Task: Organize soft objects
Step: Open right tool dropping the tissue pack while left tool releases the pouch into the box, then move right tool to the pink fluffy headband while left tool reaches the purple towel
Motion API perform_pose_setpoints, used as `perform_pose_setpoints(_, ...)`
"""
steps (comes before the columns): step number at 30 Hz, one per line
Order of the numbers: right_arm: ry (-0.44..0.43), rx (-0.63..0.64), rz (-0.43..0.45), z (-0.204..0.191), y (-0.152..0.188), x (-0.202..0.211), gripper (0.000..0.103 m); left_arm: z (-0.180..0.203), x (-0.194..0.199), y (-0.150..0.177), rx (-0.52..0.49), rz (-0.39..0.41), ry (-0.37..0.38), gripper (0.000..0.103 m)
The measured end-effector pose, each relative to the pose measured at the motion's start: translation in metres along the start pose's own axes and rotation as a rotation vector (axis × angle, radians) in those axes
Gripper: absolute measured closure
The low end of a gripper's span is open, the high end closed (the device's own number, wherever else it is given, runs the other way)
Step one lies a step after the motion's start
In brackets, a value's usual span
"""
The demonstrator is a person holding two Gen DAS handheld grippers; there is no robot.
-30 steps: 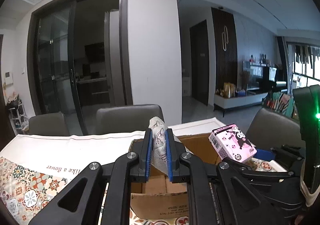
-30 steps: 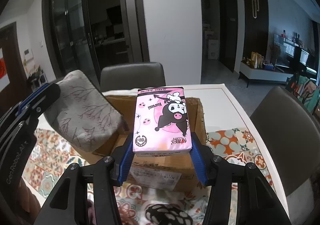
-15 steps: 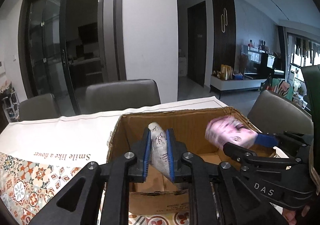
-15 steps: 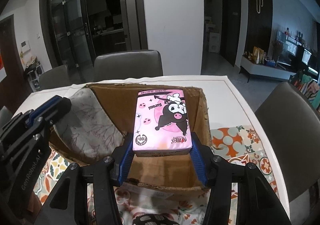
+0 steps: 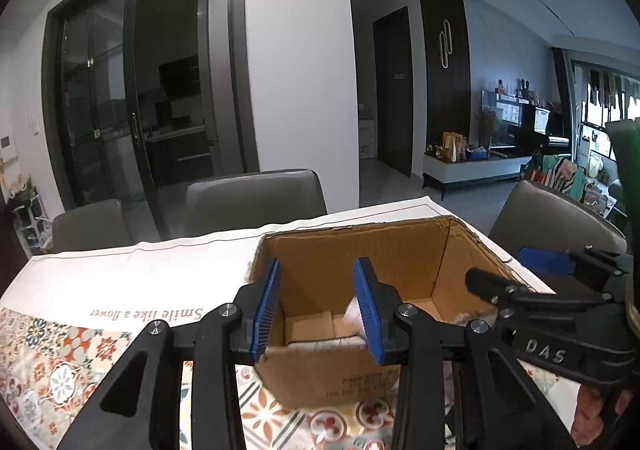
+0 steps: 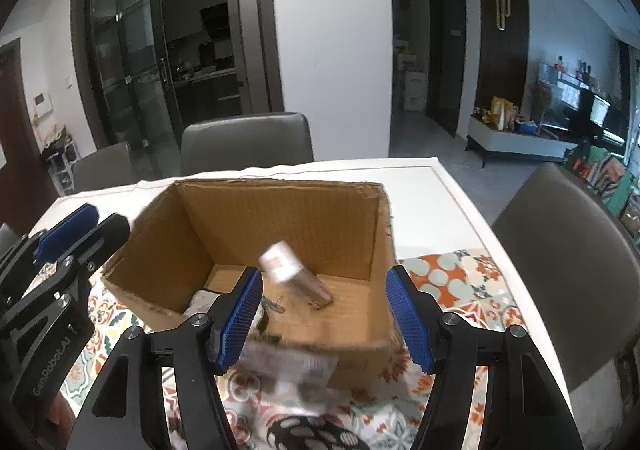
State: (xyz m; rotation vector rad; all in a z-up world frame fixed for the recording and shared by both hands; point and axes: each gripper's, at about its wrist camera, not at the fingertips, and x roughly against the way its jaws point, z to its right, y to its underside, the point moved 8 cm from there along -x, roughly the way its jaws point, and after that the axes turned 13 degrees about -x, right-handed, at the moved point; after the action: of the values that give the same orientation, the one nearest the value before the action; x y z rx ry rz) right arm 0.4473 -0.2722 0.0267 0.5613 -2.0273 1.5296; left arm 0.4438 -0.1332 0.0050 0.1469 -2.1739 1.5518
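Observation:
An open cardboard box (image 5: 360,250) (image 6: 280,210) stands on the patterned tablecloth. My left gripper (image 5: 316,306) is open and empty over the box's near left wall. My right gripper (image 6: 324,314) is open and empty over the box's near wall. A blurred pink tissue pack (image 6: 282,262) is in mid-air inside the box; a pale pink blur (image 5: 354,314) shows in the left wrist view. The grey pouch lies low inside the box (image 6: 204,300), mostly hidden. Each gripper shows in the other's view: the right one (image 5: 516,278), the left one (image 6: 80,226).
The table (image 6: 432,190) has a white cloth and a floral cloth (image 5: 48,354). Grey chairs stand behind the table (image 5: 256,198) and to its right (image 6: 560,262). Glass doors and a white pillar are beyond.
Both grippers opened. The grey pouch left my left gripper and dropped into the box. The pink tissue pack left my right gripper and is falling into the box.

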Motion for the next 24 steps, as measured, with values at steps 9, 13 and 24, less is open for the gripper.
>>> perform_pose_setpoints(9, -0.004, 0.022, 0.063, -0.014, 0.012, 0.057, 0.037, -0.010, 0.057, 0.011, -0.001, 0.029, -0.049, 0.052)
perform_pose_setpoints(13, -0.016, 0.016, 0.071, -0.019, 0.021, 0.076, 0.034, -0.013, 0.079, 0.019, 0.003, 0.032, -0.062, 0.050)
perform_pose_setpoints(24, -0.005, 0.015, 0.085, -0.020, 0.058, 0.114, 0.029, -0.012, 0.122, 0.057, 0.008, 0.008, -0.090, 0.050)
